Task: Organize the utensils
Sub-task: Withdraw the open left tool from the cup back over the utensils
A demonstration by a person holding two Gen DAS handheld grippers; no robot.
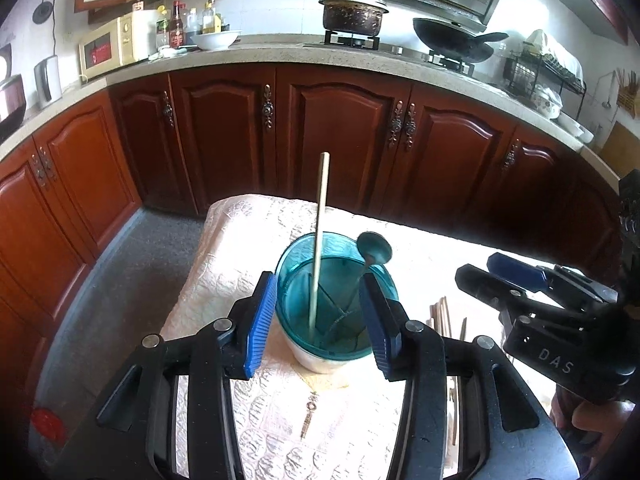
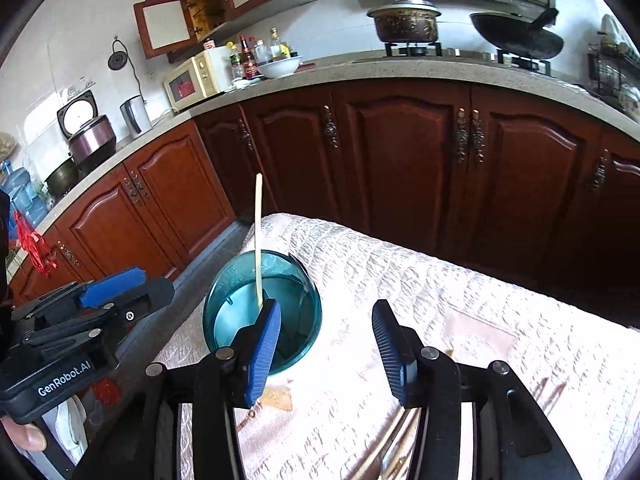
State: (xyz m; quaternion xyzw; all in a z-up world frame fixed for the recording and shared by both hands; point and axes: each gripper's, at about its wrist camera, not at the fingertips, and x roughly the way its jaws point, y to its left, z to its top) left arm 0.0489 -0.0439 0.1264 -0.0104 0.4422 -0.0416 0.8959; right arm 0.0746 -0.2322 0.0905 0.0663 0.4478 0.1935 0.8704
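A teal utensil holder (image 1: 336,300) stands on the cloth-covered table (image 1: 248,240). A pale chopstick (image 1: 319,232) and a metal spoon (image 1: 374,250) stand in it, bowl end up. My left gripper (image 1: 320,320) is open, its jaws either side of the holder's near rim, holding nothing. In the right wrist view the holder (image 2: 262,312) and chopstick (image 2: 258,236) sit left of centre. My right gripper (image 2: 326,352) is open and empty above the cloth, to the right of the holder. Several loose chopsticks (image 1: 442,316) lie on the table.
The right gripper body (image 1: 552,320) shows at the right of the left wrist view; the left gripper body (image 2: 80,320) shows at the left of the right wrist view. Red-brown kitchen cabinets (image 1: 340,132) stand behind the table. The grey floor (image 1: 120,280) lies to the left.
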